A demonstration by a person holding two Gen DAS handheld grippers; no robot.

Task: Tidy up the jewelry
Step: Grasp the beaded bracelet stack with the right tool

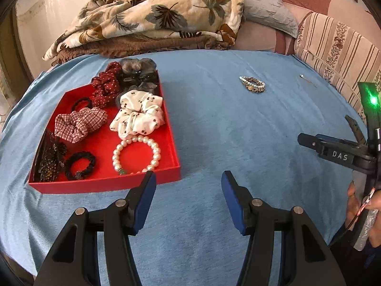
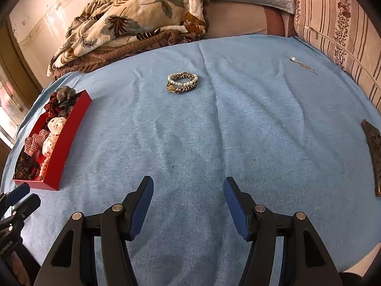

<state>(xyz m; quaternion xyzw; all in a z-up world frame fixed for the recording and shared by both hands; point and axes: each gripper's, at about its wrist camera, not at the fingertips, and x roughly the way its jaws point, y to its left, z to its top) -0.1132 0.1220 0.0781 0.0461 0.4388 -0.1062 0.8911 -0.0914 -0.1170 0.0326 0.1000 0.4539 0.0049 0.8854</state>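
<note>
Fingers point(image 1: 228, 202) of left hand-held gripper point(image 1: 188, 178) spread wide, nothing between, hovering over blue blanket point(image 1: 214, 131) on the bed. Right hand-held gripper point(image 2: 188, 184) likewise gaping, holding nothing. Just beyond left fingertip, red tray point(image 1: 100, 181) with pearl bracelet point(image 1: 135, 153) at its near edge, white scrunchie point(image 1: 137, 116), checked scrunchie point(image 1: 79, 124), dark hair ties behind. Farther out, well apart from tray, loose beaded bracelets point(image 2: 182, 82) lying on blanket; small silver pin point(image 2: 302, 65) off to the right. Leaf-print quilt point(image 2: 133, 21) heaped at far end.

Dark clip point(image 2: 373, 157) edge-cropped
</note>
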